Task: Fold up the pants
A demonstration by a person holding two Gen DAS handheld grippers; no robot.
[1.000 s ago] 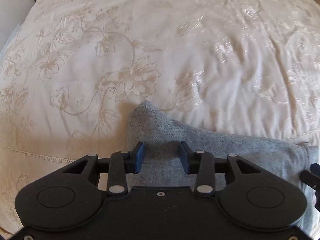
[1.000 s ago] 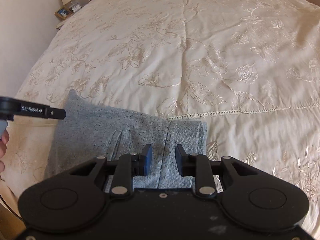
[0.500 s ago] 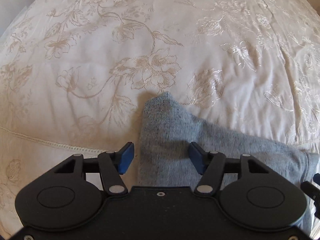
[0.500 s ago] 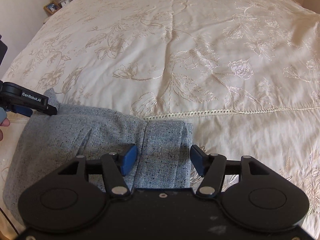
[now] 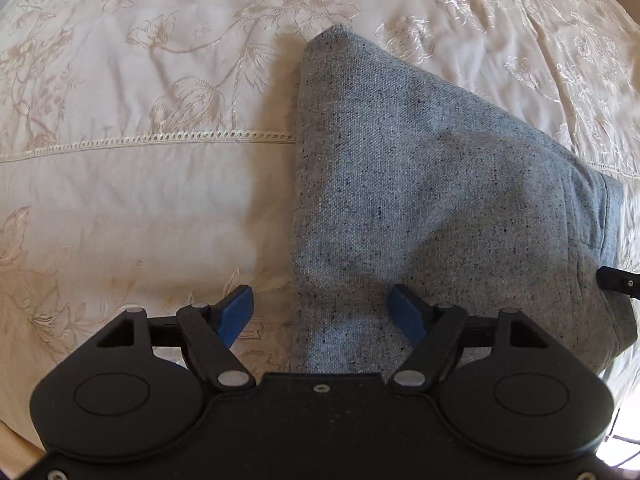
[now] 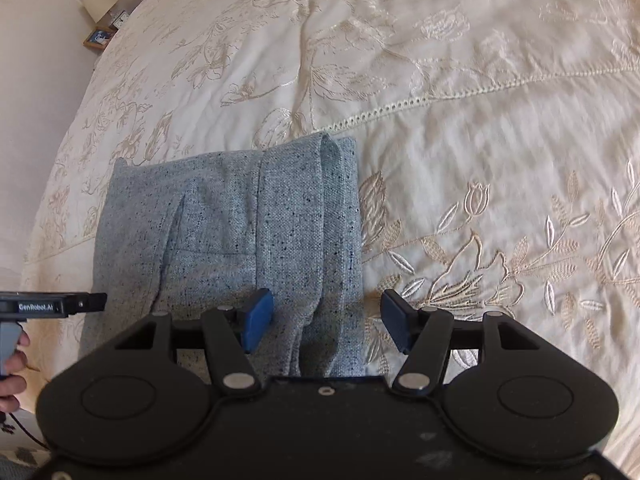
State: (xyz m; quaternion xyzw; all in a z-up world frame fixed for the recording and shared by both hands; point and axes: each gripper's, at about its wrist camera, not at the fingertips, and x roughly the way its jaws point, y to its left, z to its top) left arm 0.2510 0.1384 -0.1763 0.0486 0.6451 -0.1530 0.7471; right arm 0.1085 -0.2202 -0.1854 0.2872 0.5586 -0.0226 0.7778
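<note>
The grey speckled pants [image 5: 420,184] lie folded into a compact stack on the cream bedspread [image 5: 120,184]. In the right wrist view the pants [image 6: 240,232] show their folded layers and a waistband edge at the right. My left gripper [image 5: 322,314] is open, its blue pads wide apart above the stack's near left edge, holding nothing. My right gripper [image 6: 326,322] is open over the stack's near right edge, with nothing between its pads. The left gripper's black body [image 6: 52,306] shows at the left of the right wrist view.
The bedspread [image 6: 480,160] has floral embroidery and a lace seam running across it. A bedside table with a lamp [image 6: 100,0] and photo frames stands at the far left by the wall. The right gripper's tip [image 5: 618,282] pokes in at the right edge.
Both grippers opened from a narrow stance and let go of the pants, then pulled back toward me. The folded pants stay lying on the bed.
</note>
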